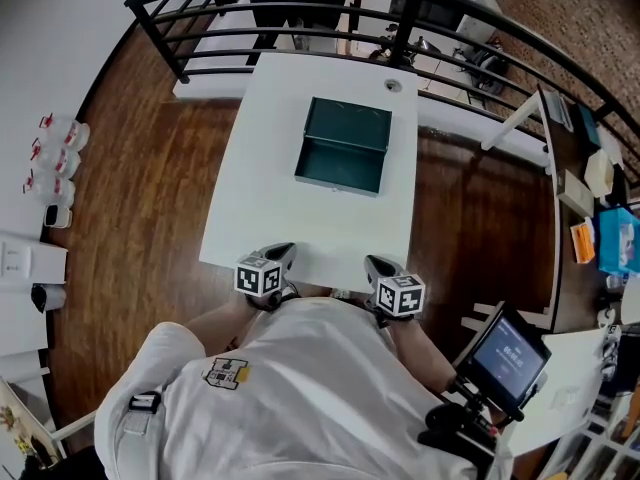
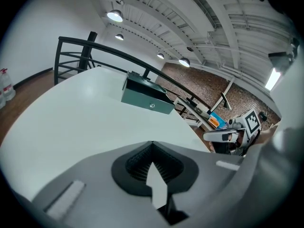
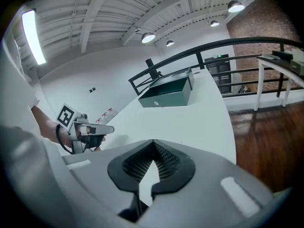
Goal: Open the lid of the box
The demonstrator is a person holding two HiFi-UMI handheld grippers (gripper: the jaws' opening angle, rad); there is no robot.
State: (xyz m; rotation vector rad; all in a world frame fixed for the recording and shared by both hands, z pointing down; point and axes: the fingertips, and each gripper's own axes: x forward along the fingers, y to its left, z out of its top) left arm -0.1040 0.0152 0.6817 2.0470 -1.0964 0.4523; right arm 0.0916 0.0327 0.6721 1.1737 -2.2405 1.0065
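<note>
Jaws on both grippers were clenched tip to tip with nothing caught between them, as each gripper's own view showed. The left gripper (image 1: 281, 255) and the right gripper (image 1: 378, 265) sat side by side at the near edge of the white desk (image 1: 262, 188), a gap between them, both pointing toward the far side. The person stood close against that near edge, forearms bent and drawn in near the body, wrists level with the desk edge, and each marker cube faced up toward the head camera. From the left gripper view the right gripper (image 2: 227, 136) showed off to the right, level with the desk edge; from the right gripper view the left gripper (image 3: 88, 129) showed off to the left, with a bare wrist behind it. The dark green box (image 1: 341, 164) stood on the far half of the desk, well apart from both grippers and roughly centred between left and right. Its lid (image 1: 348, 124) was raised along the far side, the inside of the box open to view from above. A small round lock (image 3: 157, 103) showed on the near wall of the box. Beyond the far edge of the desk ran a black railing (image 1: 300, 13) above a wooden floor (image 1: 150, 208).
</note>
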